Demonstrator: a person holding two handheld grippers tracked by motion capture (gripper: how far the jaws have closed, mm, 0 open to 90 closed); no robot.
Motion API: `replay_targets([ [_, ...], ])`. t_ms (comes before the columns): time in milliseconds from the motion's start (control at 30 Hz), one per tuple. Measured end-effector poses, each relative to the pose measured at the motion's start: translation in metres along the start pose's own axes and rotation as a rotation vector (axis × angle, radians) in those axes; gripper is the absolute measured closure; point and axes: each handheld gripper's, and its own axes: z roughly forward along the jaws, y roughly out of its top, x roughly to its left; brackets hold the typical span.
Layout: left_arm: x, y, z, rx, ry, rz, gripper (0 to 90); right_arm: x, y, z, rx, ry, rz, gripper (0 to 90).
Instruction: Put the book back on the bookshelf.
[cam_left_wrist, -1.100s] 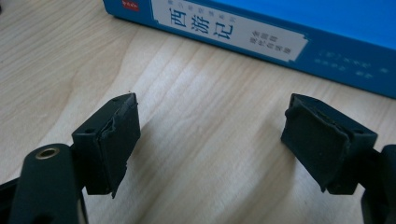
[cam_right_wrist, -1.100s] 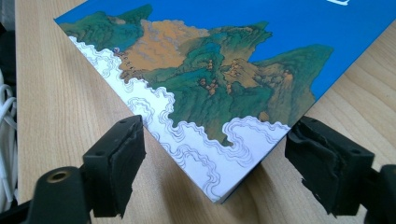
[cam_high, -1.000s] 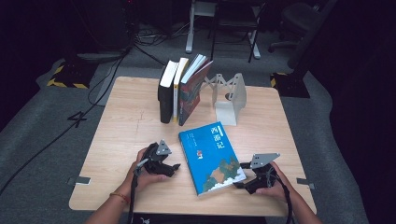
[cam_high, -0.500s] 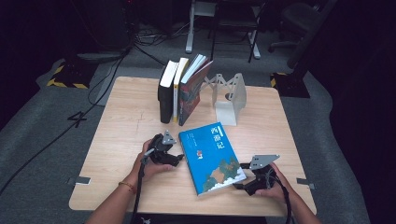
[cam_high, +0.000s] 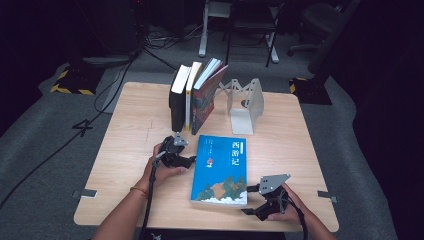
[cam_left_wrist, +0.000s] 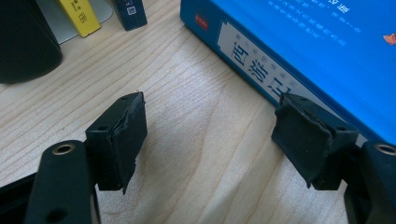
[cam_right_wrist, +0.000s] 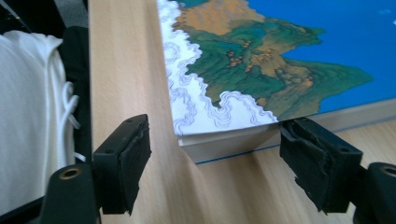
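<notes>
- Two tools are mine: the left tool (cam_high: 192, 161) has just been narrowing, jaws spread, nothing between them, the blue book (cam_high: 221, 167) just to its right.
- My right tool (cam_high: 254, 200), likewise narrowing, straddles the book's near corner, pads not yet pressing.
- The book looks stiff, fairly heavy and glossy; I'd pinch its edges.
- It lies flat on the worktop (cam_high: 135, 125).

Books and a bookend at the far side of the table

A row of upright books (cam_high: 192, 95) stands far left of centre on the wooden table (cam_high: 310, 145); the rightmost leans. Just right of them a grey metal bookend (cam_high: 245, 104) stands. Cables (cam_high: 115, 65) trail over the floor beyond.
</notes>
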Motion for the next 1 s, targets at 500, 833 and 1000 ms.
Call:
replay_targets([
  [500, -0.002, -0.01, -0.01, 0.005, -0.024, 0.031, 25.6, -0.004, -0.003, 0.004, 0.032, -0.06, -0.011, 29.2],
  [833, -0.008, -0.038, -0.038, 0.006, -0.062, 0.071, 25.5, -0.007, -0.005, 0.013, 0.064, -0.109, -0.012, 26.4],
  [1000, -0.013, -0.052, -0.051, 0.008, -0.066, 0.075, 25.5, -0.009, -0.005, 0.014, 0.064, -0.11, -0.011, 25.5],
])
